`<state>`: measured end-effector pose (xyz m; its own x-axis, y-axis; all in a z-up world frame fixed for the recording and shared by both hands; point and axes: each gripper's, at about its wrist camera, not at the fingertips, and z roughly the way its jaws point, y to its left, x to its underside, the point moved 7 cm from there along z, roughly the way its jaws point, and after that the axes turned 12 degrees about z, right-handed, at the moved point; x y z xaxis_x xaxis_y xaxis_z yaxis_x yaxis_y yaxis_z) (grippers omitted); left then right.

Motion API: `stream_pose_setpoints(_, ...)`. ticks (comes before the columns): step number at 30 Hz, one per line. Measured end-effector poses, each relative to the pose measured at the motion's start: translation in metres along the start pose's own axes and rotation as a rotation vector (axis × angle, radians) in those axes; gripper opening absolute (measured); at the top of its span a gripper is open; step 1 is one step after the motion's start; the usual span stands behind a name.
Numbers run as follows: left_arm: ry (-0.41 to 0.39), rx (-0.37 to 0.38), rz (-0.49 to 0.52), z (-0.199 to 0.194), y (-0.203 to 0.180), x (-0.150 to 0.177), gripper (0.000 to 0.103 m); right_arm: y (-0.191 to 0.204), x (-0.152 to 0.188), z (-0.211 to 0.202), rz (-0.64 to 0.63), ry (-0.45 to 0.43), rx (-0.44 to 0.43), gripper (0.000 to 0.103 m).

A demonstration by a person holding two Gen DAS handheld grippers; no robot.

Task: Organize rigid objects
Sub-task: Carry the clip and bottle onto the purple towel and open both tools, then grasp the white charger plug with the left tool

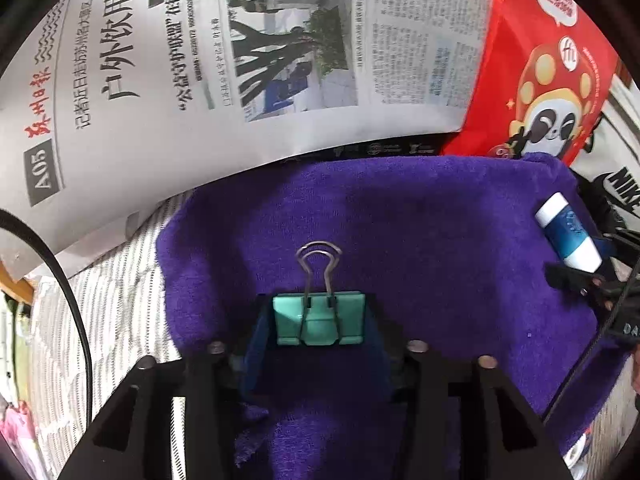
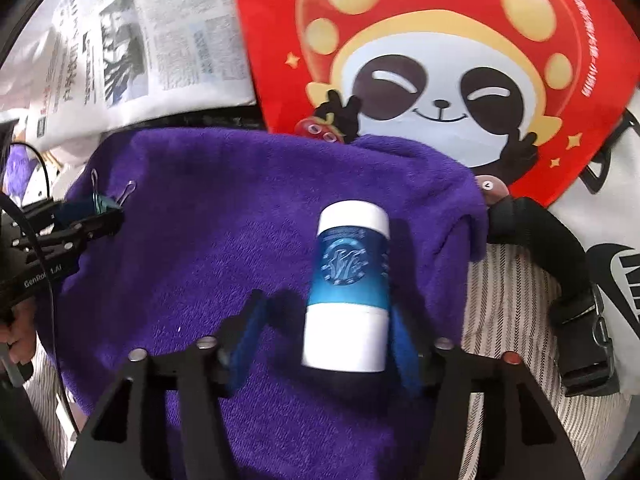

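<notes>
A teal binder clip (image 1: 319, 322) lies flat on a purple towel (image 1: 440, 240), its wire handle pointing away. My left gripper (image 1: 318, 300) stands open around it, with a narrow gap between each blue pad and the clip's sides. A white and blue cylindrical bottle (image 2: 347, 292) lies on the same towel (image 2: 200, 220) between the fingers of my right gripper (image 2: 324, 304). That gripper is open: the left pad is well clear of the bottle and the right pad is close beside it. The right wrist view also shows the left gripper (image 2: 100, 220) with the clip (image 2: 102, 202).
A newspaper (image 1: 200, 60) lies beyond the towel, with a red panda-print bag (image 2: 440, 60) to its right. A white bag with a black logo (image 2: 616, 272) and a black strap with a buckle (image 2: 588, 320) sit at the right. Striped cloth (image 1: 120, 300) lies under the towel.
</notes>
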<state>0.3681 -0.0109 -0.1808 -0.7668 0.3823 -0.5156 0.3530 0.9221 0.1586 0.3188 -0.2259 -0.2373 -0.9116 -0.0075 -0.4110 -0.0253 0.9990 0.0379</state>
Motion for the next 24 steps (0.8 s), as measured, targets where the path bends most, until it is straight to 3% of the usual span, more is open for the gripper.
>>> stream_pose_setpoints(2,0.014,0.005,0.009,-0.001,0.002,0.002,0.058,0.001,-0.001,-0.003,-0.015,-0.008,0.058,0.063)
stream_pose_setpoints(6,0.049,0.013,0.018,-0.003,0.000,0.005,0.060,0.004,-0.004,-0.016,-0.017,-0.026,0.085,0.065)
stream_pose_setpoints(9,0.058,-0.037,0.042,-0.015,-0.003,0.008,0.060,0.001,-0.008,-0.036,-0.012,-0.061,0.112,0.065)
stream_pose_setpoints(14,0.032,-0.048,0.061,-0.052,-0.014,0.028,0.060,0.001,-0.005,-0.076,0.000,-0.125,0.109,0.066)
stream_pose_setpoints(19,-0.034,-0.037,0.064,-0.097,-0.027,0.047,0.060,-0.001,0.022,-0.122,0.034,-0.163,0.048,0.070)
stream_pose_setpoints(24,-0.086,0.061,0.061,-0.130,-0.057,0.072,0.060,-0.009,0.069,-0.156,0.062,-0.215,0.037,0.077)
